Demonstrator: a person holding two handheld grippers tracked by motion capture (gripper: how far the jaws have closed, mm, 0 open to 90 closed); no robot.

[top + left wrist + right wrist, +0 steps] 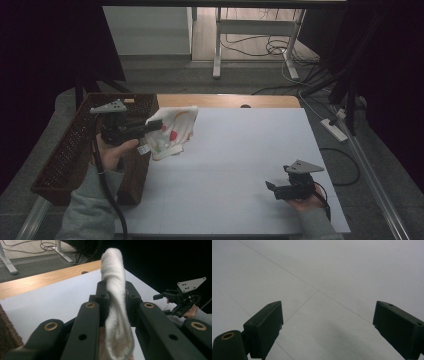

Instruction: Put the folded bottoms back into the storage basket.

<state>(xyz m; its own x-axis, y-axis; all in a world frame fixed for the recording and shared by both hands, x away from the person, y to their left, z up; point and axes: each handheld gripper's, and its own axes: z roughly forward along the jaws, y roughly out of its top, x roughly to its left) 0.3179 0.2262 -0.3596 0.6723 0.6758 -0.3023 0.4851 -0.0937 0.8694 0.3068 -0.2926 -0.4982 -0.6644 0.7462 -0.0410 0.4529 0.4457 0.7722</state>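
Observation:
A white towel (172,131) with red and yellow prints hangs off the table near the left edge of the white sheet, pinched by my left gripper (156,123), which is shut on its upper edge. In the left gripper view the towel's fuzzy fold (115,302) stands squeezed between the two black jaws of that gripper (114,293). My right gripper (271,187) rests low over the front right of the white sheet; the right gripper view has my right gripper (327,322) standing wide open, nothing between its jaws.
A brown wicker basket (70,150) sits at the left, beside the white table sheet (240,165). A wooden strip (225,100) runs along the far edge. Cables and desk legs lie on the floor beyond. The other hand's gripper (182,296) appears far right in the left gripper view.

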